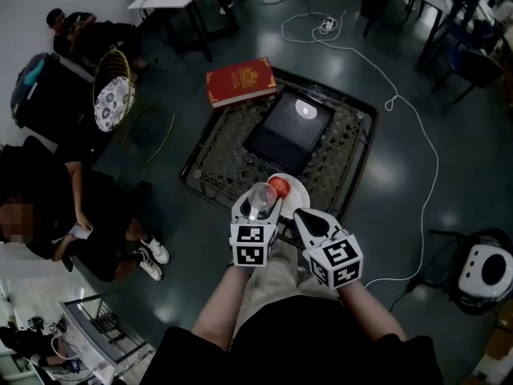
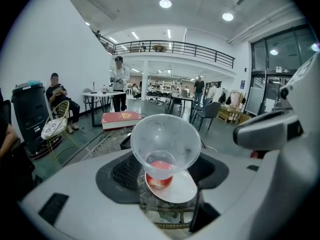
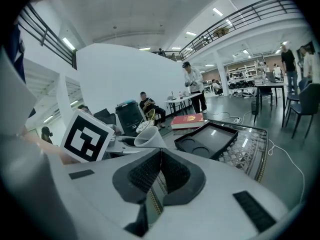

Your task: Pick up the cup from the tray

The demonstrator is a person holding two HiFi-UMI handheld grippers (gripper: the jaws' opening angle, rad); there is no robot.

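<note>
Cup point(image 1: 260, 192) is seen in the head view clamped in the left gripper point(image 1: 258, 208), held clear of the black tray point(image 1: 276, 135) on its near side, above a white plate point(image 1: 298, 189) that bears a red fruit point(image 1: 278, 187). The right gripper point(image 1: 301, 215) is carried just beside it, also short of the tray, which stands bare on the glass table point(image 1: 210, 167). A red book point(image 1: 240, 81) lies beyond the tray's far left corner.

In the left gripper view the clear cup point(image 2: 167, 139) is shown between widely spread jaws, gripped by its sides with its mouth turned toward the camera. The fruit is visible through it and the plate below it.

In the right gripper view the jaws are shown pressed together with nothing between them. The tray point(image 3: 215, 139) with its two round wells is seen ahead, and the cup point(image 3: 145, 136) to its left.

The pick-up step is judged done. A steady hold is judged to be called for next, with the thin plastic squeezed no harder and the cup held clear of the plate
</note>
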